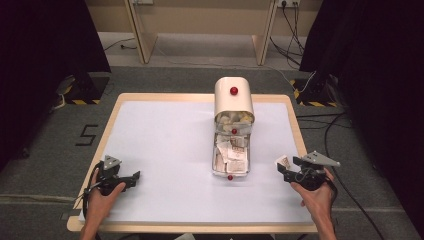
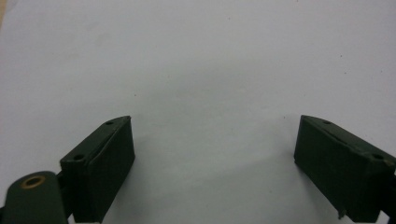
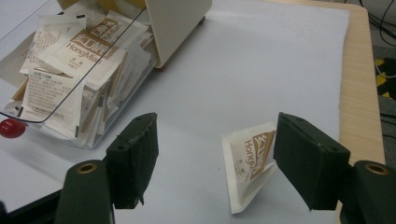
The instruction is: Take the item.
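I am holding the right gripper (image 3: 212, 161) with its jaws spread wide; the small white-and-brown paper sachet (image 3: 248, 163) is lying between them, leaning against the inner face of one black pad (image 3: 306, 156), and no grip remains on it. The left gripper (image 2: 212, 163) is likewise released, resting over bare white table covering (image 2: 196, 56) with nothing between its jaws.

Taking the clear plastic drawer (image 1: 230, 159) of the cream dispenser box (image 1: 233, 100) as landmark: the sachet (image 1: 283, 162) is lying well to the right of the drawer, near the table's right wooden edge (image 1: 299, 135), while the drawer itself is standing pulled out and full of similar sachets.

In my judgement the step in hand is setting the sachet down clear of the drawer. To do this well, I am planning to lift the gripper straight up, so the leaning pad does not drag the packet.

The sachet is tilting, one corner touching the covering; its long axis is running roughly away from the gripper, toward the table's far side.
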A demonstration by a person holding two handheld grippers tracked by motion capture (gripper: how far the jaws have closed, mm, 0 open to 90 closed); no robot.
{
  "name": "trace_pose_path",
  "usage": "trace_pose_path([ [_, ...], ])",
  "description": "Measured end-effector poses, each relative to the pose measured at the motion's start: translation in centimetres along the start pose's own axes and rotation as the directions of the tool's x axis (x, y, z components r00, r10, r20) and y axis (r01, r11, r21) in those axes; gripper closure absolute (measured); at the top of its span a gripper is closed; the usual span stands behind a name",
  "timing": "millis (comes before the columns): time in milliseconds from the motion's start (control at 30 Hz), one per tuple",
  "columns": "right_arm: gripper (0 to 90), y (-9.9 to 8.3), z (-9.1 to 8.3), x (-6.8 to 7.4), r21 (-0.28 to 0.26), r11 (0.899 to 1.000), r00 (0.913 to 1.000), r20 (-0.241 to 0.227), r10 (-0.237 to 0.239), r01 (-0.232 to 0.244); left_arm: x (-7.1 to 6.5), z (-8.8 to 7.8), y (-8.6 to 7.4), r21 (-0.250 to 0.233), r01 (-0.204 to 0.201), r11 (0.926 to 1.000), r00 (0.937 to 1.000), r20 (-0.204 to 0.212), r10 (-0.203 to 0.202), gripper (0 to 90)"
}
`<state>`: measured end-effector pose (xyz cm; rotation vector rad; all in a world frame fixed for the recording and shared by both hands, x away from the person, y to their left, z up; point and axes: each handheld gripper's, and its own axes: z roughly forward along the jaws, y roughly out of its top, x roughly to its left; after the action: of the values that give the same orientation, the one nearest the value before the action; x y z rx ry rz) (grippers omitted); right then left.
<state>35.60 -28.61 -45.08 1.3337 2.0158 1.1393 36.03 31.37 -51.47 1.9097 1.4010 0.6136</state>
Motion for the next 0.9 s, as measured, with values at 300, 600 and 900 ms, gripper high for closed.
trace_pose_path([
  [300,31.4,-0.5,-0.4,0.4,-0.004,1.0,1.0,0.0,-0.005,0.005,0.0,0.0,0.0,0.0,0.0,1.0,1.0,0.0,0.0,11.4],
  [600,31.4,-0.8,-0.7,1.0,-0.016,1.0,1.0,-0.003,-0.001,0.001,0.0,0.0,0.0,0.0,0.0,1.0,1.0,0.0,0.0,11.4],
  [900,31.6,-1.1,-1.1,1.5,-0.024,1.0,0.9999,-0.013,-0.008,0.008,0.0,0.0,0.0,0.0,-0.001,1.0,1.0,-0.001,0.001,11.4],
])
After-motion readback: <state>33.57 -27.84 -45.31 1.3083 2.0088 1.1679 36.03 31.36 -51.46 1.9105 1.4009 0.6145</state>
